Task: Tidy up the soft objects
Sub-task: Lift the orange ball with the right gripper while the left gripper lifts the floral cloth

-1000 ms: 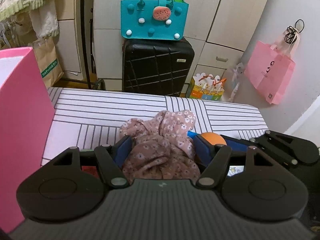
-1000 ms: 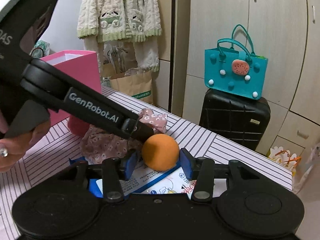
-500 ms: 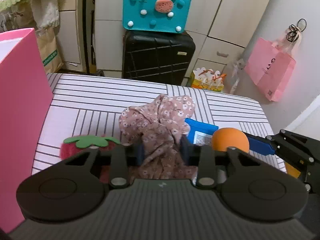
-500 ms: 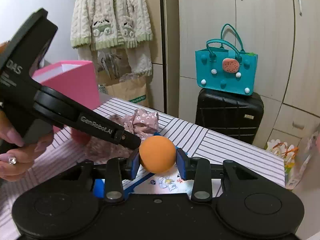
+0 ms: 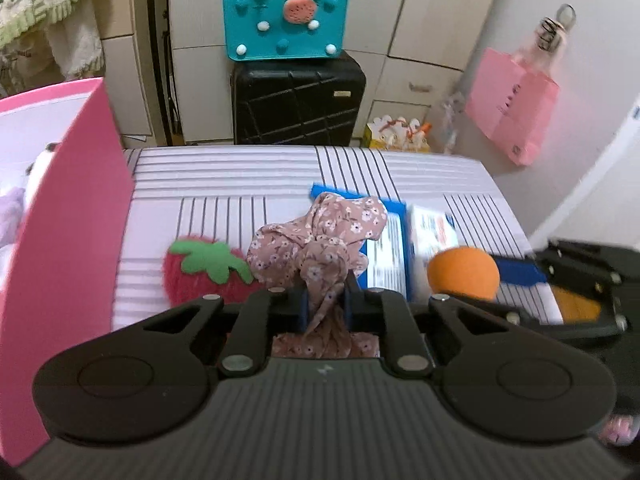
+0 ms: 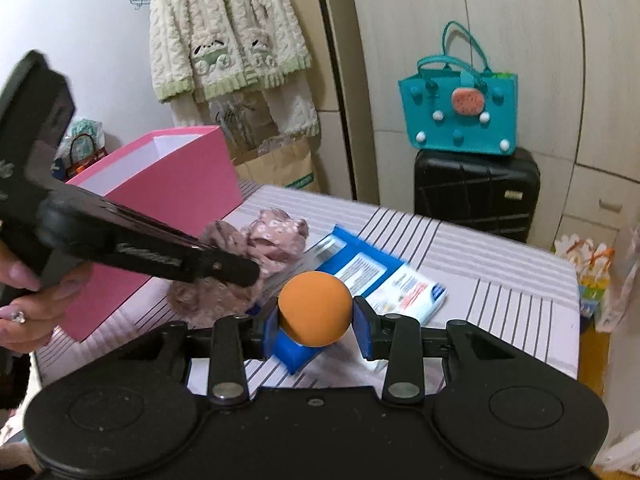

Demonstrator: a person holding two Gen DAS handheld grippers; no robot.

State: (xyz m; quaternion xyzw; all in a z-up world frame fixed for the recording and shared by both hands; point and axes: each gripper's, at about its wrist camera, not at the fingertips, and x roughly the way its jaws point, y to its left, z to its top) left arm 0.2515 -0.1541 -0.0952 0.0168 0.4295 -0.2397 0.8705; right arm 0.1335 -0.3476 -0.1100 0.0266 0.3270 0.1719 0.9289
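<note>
1. Floral fabric scrunchie [image 5: 320,236]: pinched at a gathered fold by the left gripper [image 5: 325,304], jaws pressed nearly together on the cloth. It hangs over the striped table [image 5: 240,176], just right of the plush strawberry [image 5: 200,276]. Judged light, limp and compressible; a grip on a bunched fold should hold, while a single thin layer could slip.
2. Orange foam ball [image 6: 314,308]: clamped at its widest part between the blue pads of the right gripper [image 6: 316,326], above a blue leaflet packet [image 6: 376,276]. Judged light and springy; gripped off-centre it would likely squirt out.
3. Plush strawberry: lying on the table, near side, untouched. Judged soft and bulky; best taken across the body.
4. Pink box [image 6: 176,184]: open-topped, at the table's left, the likely destination.
</note>
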